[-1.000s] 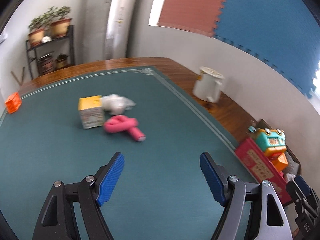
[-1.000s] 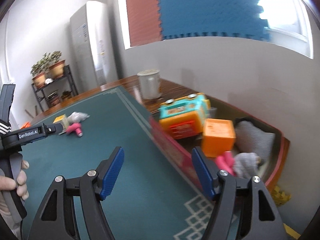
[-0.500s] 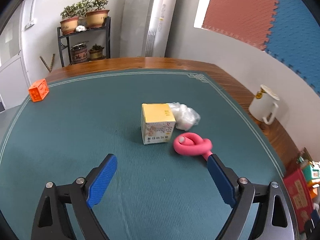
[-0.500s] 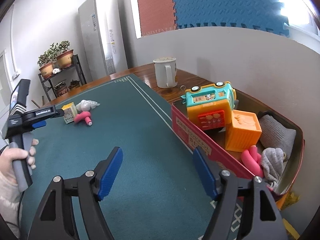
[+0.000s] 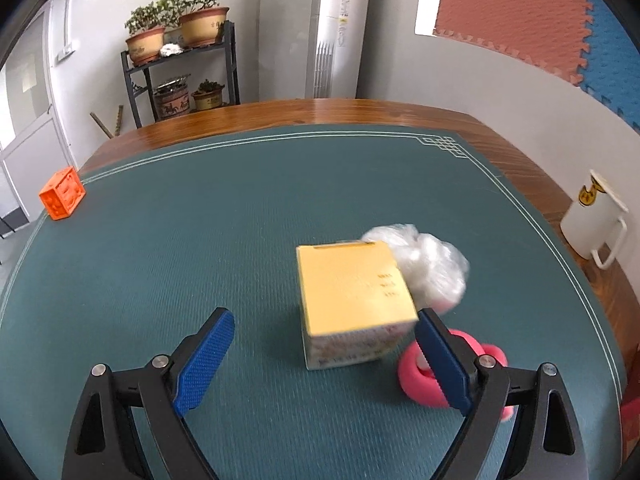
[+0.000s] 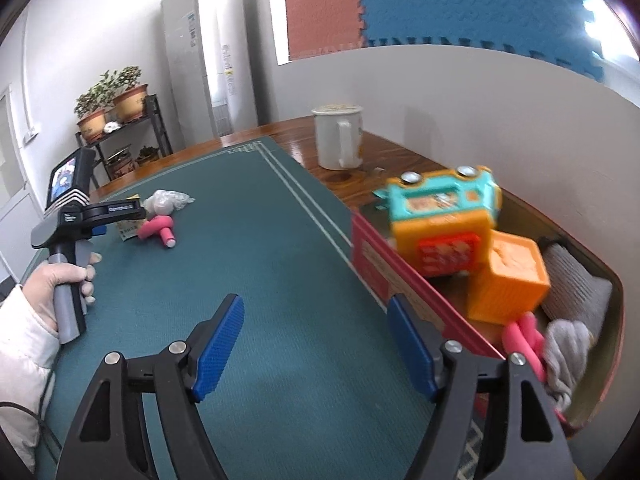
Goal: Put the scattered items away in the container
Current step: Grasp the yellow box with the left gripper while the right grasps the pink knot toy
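A yellow-topped box (image 5: pixel 354 292) stands on the green mat, just ahead of my open left gripper (image 5: pixel 324 354). A white crumpled plastic bag (image 5: pixel 430 260) lies behind it and a pink looped toy (image 5: pixel 420 376) lies to its right, partly behind my right finger. An orange cube (image 5: pixel 62 198) sits at the far left mat edge. My right gripper (image 6: pixel 316 344) is open and empty over the mat, left of the red container (image 6: pixel 400 276), which holds a teal and orange toy bus (image 6: pixel 444 216), an orange cube (image 6: pixel 510 276), grey cloth and a pink toy.
A white lidded mug (image 6: pixel 338 138) stands on the bare wood beyond the container; it also shows in the left wrist view (image 5: pixel 596 220). The left gripper and gloved hand show in the right wrist view (image 6: pixel 72 232). The wall runs close along the table's right side.
My left gripper has swung left and moved closer to the yellow box, which now sits between the fingertips' line of sight. My right gripper has drawn back slightly from the container.
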Demonstrator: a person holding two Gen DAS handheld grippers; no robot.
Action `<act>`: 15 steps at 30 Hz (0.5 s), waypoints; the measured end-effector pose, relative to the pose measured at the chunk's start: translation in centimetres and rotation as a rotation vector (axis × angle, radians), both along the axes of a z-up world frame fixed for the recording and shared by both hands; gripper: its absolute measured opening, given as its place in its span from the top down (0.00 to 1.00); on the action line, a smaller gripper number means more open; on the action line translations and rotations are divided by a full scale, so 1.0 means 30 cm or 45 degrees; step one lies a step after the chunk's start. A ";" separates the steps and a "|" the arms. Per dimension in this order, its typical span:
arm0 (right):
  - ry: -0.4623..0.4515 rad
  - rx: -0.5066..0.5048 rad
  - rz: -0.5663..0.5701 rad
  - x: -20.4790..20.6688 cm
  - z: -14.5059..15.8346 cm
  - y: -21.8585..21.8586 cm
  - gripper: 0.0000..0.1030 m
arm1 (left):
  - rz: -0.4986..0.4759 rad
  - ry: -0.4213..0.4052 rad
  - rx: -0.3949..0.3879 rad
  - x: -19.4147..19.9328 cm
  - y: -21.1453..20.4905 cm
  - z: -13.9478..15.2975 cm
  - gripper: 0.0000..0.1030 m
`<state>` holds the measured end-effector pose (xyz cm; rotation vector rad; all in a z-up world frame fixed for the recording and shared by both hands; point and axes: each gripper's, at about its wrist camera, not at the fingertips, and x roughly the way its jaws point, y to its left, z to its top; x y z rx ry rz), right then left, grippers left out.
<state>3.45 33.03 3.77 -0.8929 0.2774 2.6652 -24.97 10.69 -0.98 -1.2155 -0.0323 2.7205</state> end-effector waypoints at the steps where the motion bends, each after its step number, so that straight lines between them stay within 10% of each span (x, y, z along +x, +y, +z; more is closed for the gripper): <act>1: -0.003 -0.004 0.021 -0.019 0.003 -0.010 0.25 | 0.001 -0.002 0.011 -0.004 -0.006 -0.005 0.10; 3: -0.009 -0.013 0.063 -0.056 0.009 -0.029 0.25 | 0.000 -0.006 0.035 -0.011 -0.019 -0.016 0.12; 7: -0.032 -0.024 0.179 -0.140 0.026 -0.078 0.25 | -0.026 -0.045 0.074 -0.017 -0.040 -0.030 0.52; 15: -0.139 -0.106 0.444 -0.415 0.007 -0.189 0.25 | 0.015 0.034 0.123 0.004 -0.108 0.031 0.52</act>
